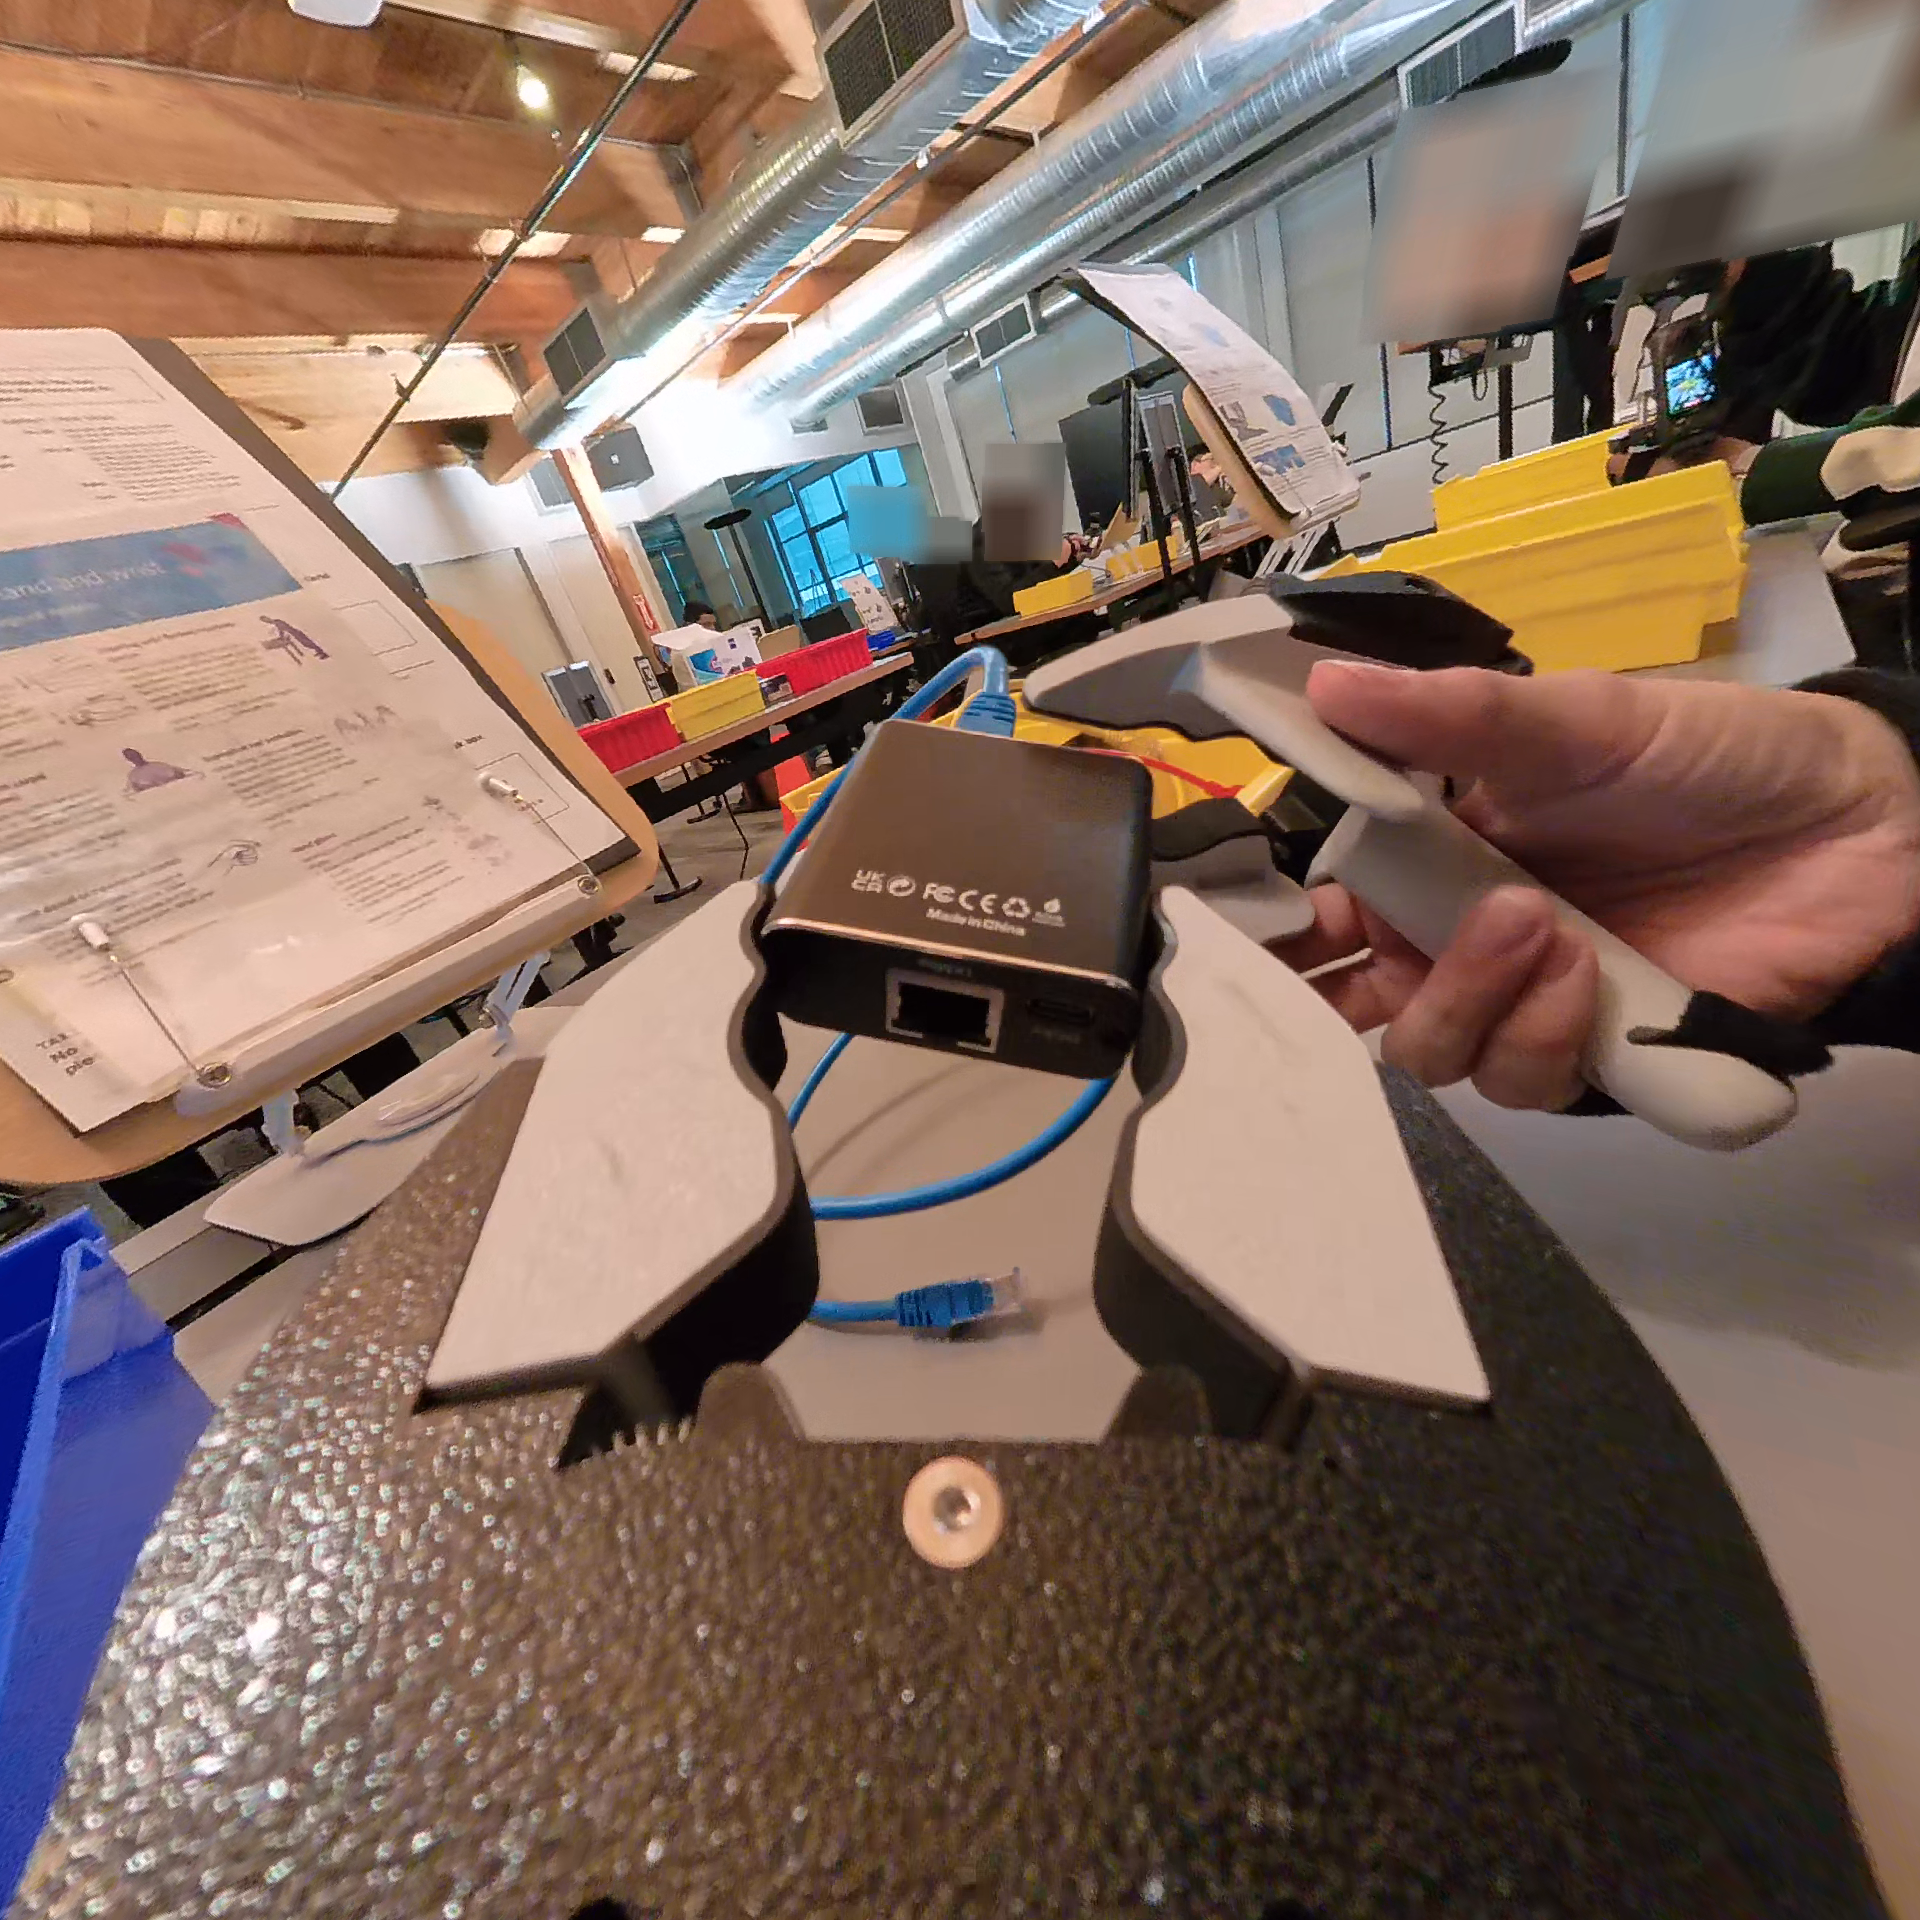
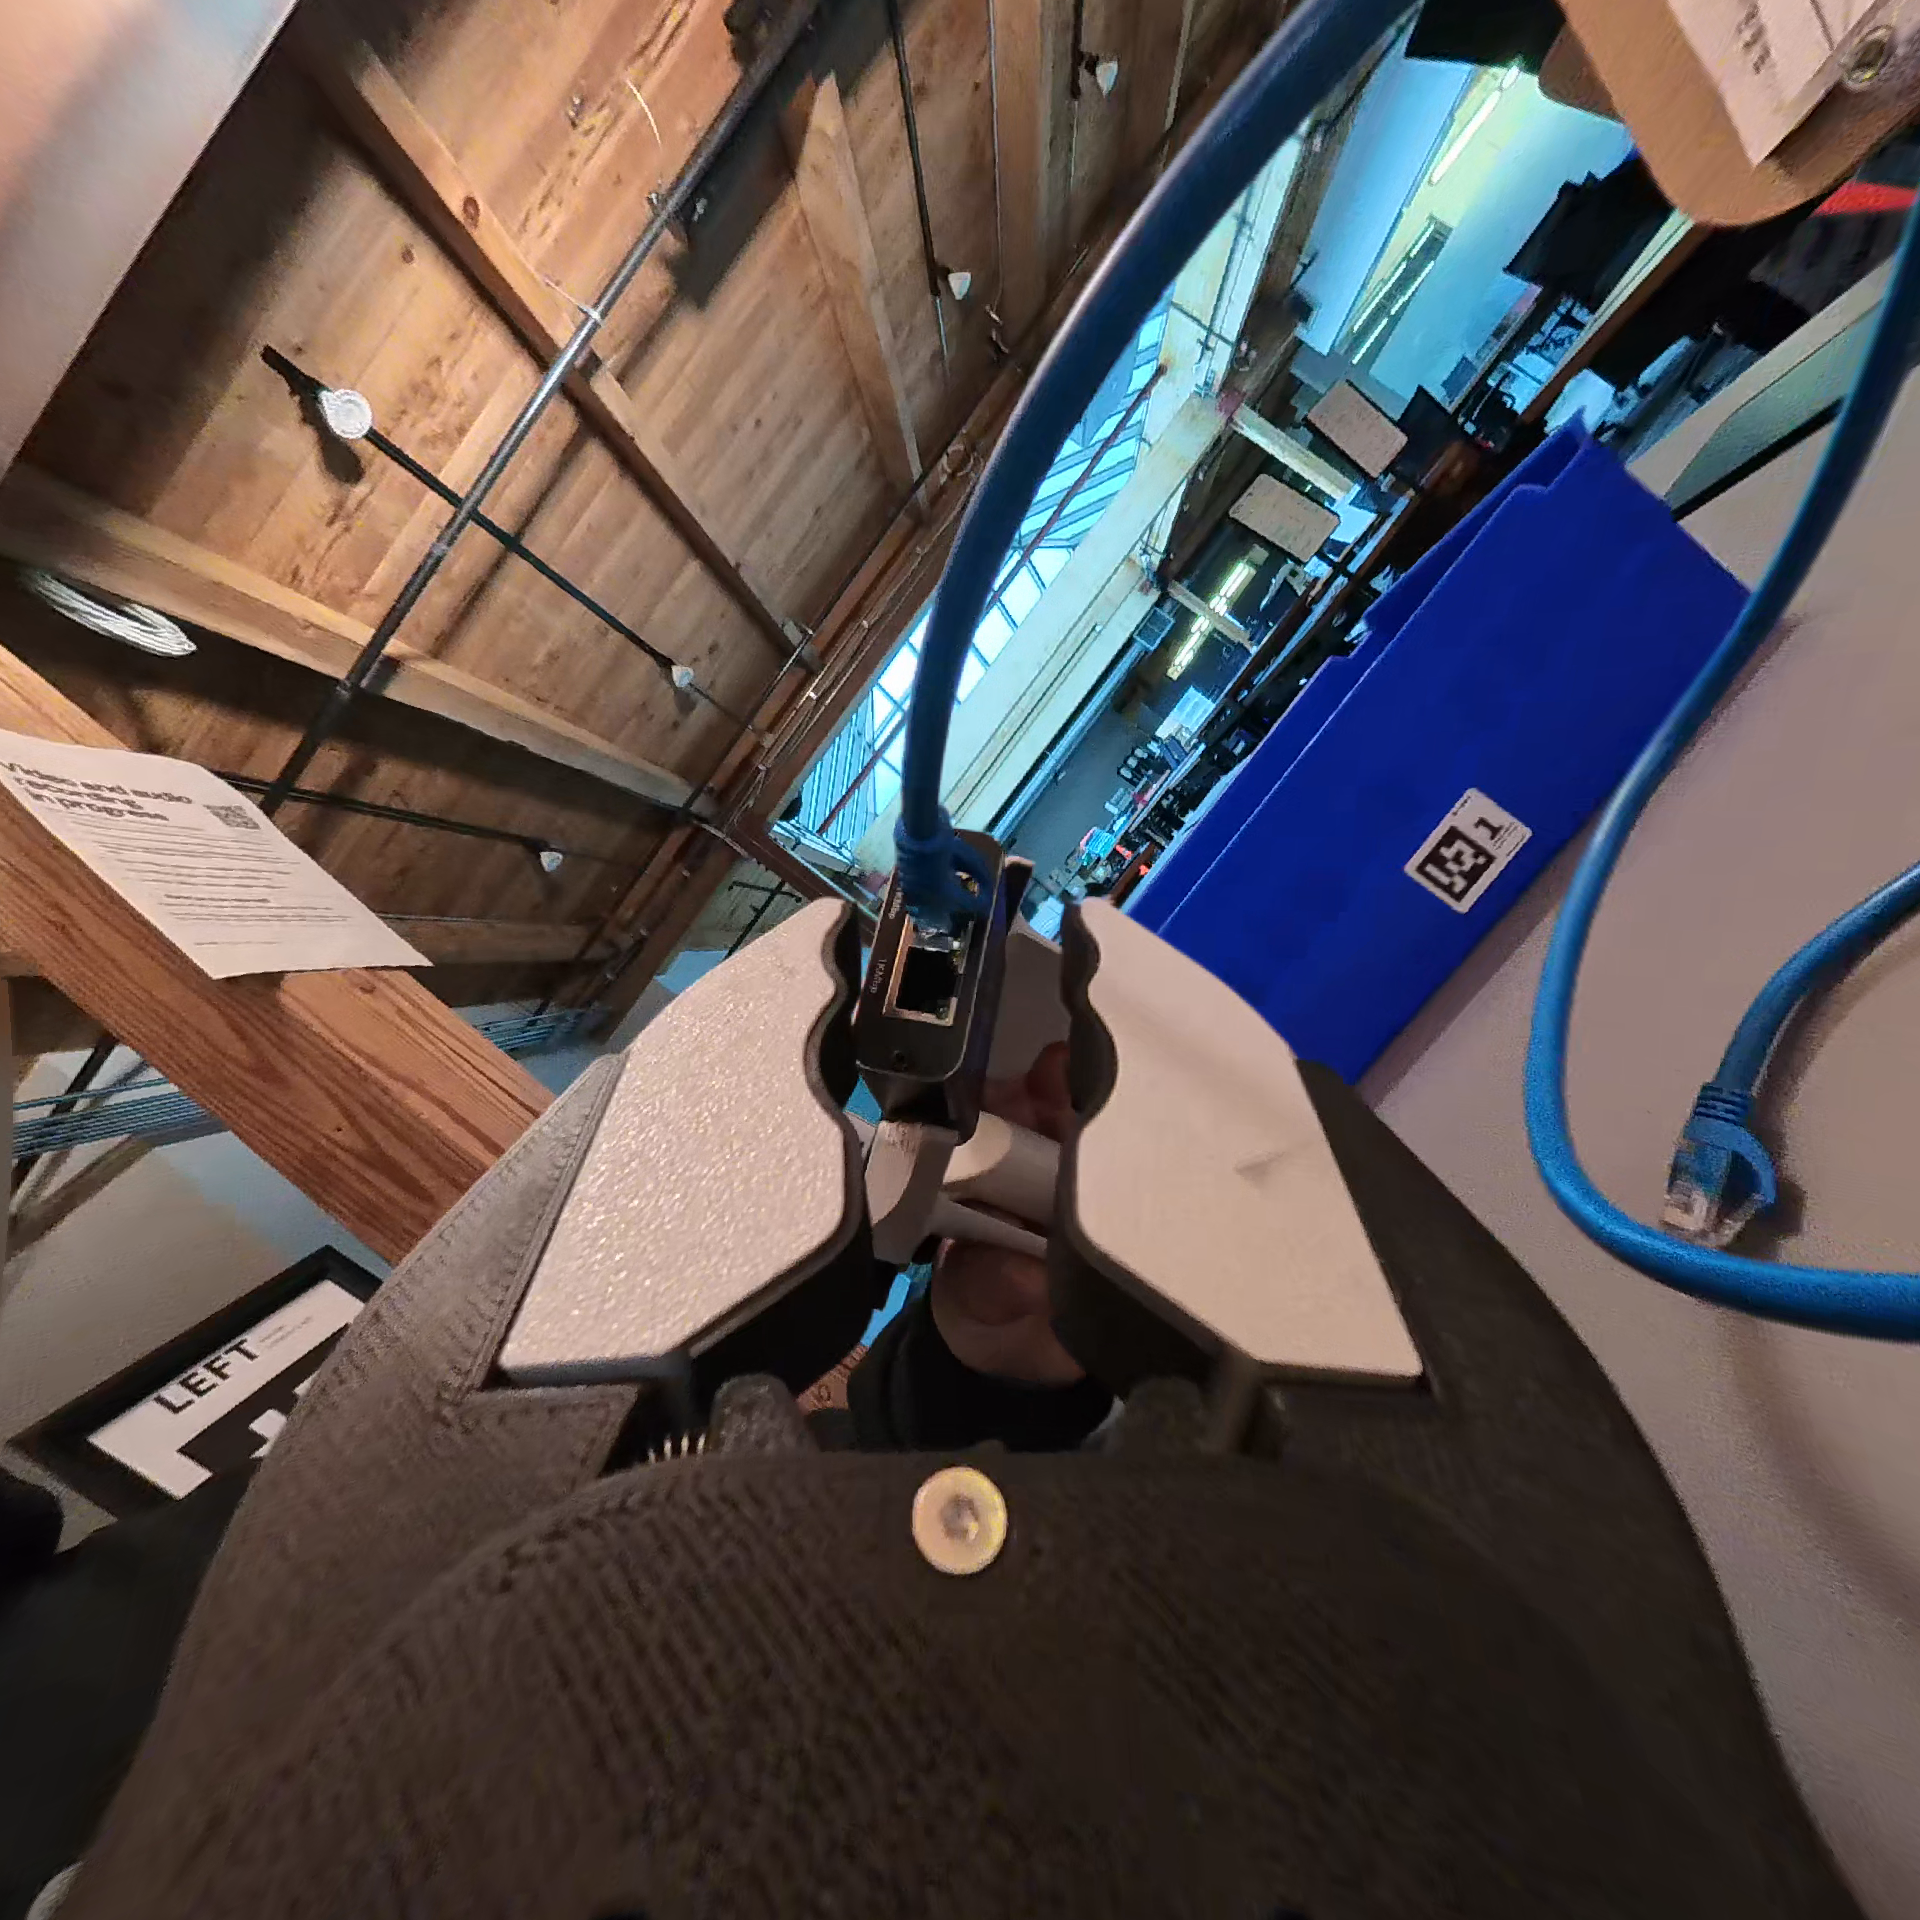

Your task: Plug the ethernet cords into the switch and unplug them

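My left gripper [image 1: 956, 935] is shut on the black switch [image 1: 987, 831] and holds it above the grey table [image 1: 1683, 1330]. The near end shows an empty port [image 1: 943, 1013]. A blue ethernet plug [image 1: 982, 717] sits in the far end. In the right wrist view that plug [image 2: 928, 868] is in the upper port of the switch [image 2: 925, 997], with an empty port below it. My right gripper [image 2: 956, 935] is open, its jaws on either side of that end. It also shows in the left wrist view [image 1: 1195, 790], held by a hand. A loose blue plug [image 1: 956, 1304] [image 2: 1704, 1174] lies on the table.
A paper sheet on a tilted wooden stand [image 1: 260, 727] is at the left. A blue bin [image 1: 52, 1455] [image 2: 1455, 779] sits at the table's left edge. Yellow bins [image 1: 1590, 561] stand behind. Blue cable loops [image 2: 1579, 935] lie on the table.
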`<state>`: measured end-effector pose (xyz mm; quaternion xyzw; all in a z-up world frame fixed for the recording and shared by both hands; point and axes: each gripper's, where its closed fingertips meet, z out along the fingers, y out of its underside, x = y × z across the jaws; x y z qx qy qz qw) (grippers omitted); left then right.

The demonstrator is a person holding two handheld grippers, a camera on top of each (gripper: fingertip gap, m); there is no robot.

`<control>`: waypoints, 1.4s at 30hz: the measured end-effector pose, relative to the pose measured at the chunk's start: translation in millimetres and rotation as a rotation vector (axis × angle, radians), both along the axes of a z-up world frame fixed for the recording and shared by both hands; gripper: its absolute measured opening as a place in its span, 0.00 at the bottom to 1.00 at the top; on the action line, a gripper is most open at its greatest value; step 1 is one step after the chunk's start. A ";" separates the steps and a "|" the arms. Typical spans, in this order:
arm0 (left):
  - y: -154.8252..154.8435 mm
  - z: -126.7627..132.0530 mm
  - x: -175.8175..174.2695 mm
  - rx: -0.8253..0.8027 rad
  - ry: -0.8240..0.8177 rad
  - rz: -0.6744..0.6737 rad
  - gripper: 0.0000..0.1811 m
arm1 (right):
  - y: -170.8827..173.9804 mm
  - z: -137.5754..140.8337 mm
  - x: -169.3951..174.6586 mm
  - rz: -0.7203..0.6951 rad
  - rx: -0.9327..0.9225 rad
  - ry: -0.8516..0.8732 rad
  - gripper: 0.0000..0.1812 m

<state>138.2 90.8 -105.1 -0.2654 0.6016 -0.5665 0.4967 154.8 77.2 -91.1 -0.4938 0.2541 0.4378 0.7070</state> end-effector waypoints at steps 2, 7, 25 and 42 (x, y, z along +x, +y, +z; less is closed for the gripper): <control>0.2 -0.8 0.4 0.007 0.000 0.009 0.36 | 3.0 -2.9 -0.6 -0.019 -0.011 0.003 0.16; 1.9 -5.8 2.4 0.034 0.008 0.031 0.36 | 5.8 -5.7 -0.9 -0.042 0.033 0.068 0.09; -0.3 -13.9 5.6 0.087 0.018 0.071 0.36 | 5.1 -12.0 4.8 -0.150 0.052 0.103 0.08; -2.2 -17.4 6.9 0.110 0.011 0.088 0.36 | 3.0 -12.9 2.8 -0.141 0.044 0.039 0.07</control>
